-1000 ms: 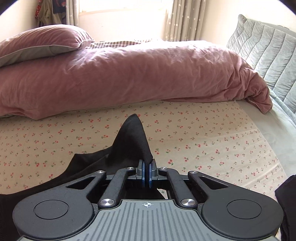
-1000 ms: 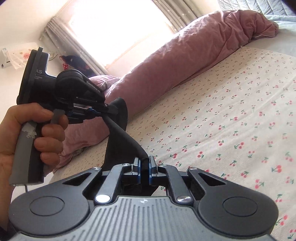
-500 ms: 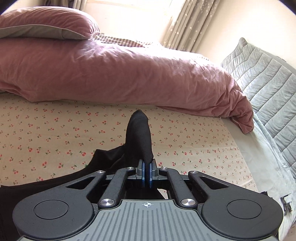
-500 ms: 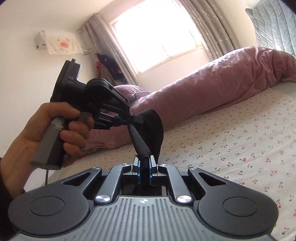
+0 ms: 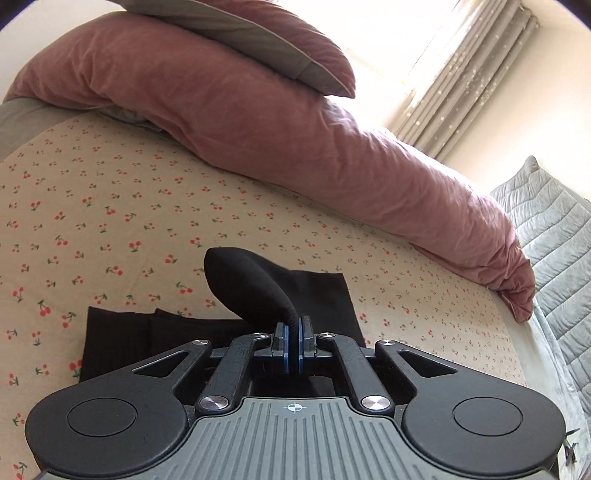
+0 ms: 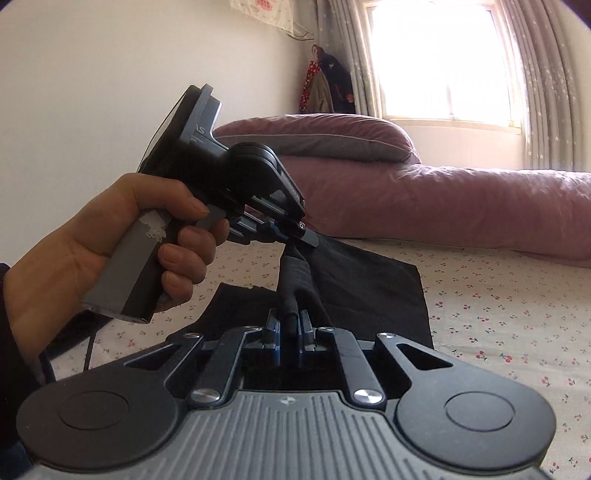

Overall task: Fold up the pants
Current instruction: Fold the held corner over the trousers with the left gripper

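Note:
Black pants (image 5: 317,295) lie folded on the cherry-print bed sheet (image 5: 110,206). My left gripper (image 5: 293,332) is shut on a raised fold of the pants, which bulges up to the left. In the right wrist view the pants (image 6: 373,291) spread flat toward the right. My right gripper (image 6: 290,325) is shut on a rolled edge of the same fabric. The left gripper (image 6: 295,236), held in a hand, pinches the fabric just above and beyond it.
A pink duvet (image 5: 295,140) and a pink pillow (image 5: 258,33) lie along the far side of the bed. A grey quilted blanket (image 5: 554,236) lies at the right. A curtained window (image 6: 443,62) and hanging clothes (image 6: 325,81) stand behind.
Both grippers have swung over and down with the pants edge. The fabric, earlier hanging up off the bed, now lies partly flat on the sheet in a folded layer.

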Tool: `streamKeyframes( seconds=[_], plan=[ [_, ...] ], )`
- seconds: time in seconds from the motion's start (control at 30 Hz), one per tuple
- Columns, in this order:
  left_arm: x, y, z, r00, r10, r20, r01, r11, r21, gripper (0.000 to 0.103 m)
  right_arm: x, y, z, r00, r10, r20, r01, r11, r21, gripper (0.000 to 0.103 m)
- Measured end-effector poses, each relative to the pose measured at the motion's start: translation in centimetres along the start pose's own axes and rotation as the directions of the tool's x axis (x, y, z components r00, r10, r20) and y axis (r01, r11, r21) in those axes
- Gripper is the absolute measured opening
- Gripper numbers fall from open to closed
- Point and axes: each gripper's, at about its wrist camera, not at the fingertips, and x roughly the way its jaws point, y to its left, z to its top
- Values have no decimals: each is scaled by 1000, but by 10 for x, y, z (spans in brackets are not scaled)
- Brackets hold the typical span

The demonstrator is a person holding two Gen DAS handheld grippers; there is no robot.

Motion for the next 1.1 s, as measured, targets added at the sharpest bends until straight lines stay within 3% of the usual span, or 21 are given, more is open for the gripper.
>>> streamKeyframes(
  seconds=[0.23, 0.43, 0.87, 1.1],
  plan=[
    [10, 53, -12, 1000, 6, -28, -7, 1000, -27, 3, 45, 56, -20, 991, -2, -134, -10, 996, -88, 0],
    [10, 85, -14, 999, 6, -33, -7, 1000, -17, 3, 55, 85, -31, 987, 1, -161, -14, 997, -77, 0],
    [14, 120, -8, 1000, -15, -26, 14, 1000, -11, 4, 74, 92, -22, 987, 50, -155, -50, 999, 3, 0],
    [13, 115, -13, 999, 46, -11, -46, 997, 64, 6, 76, 83, -22, 984, 77, -159, -75, 997, 24, 0]
  ],
)
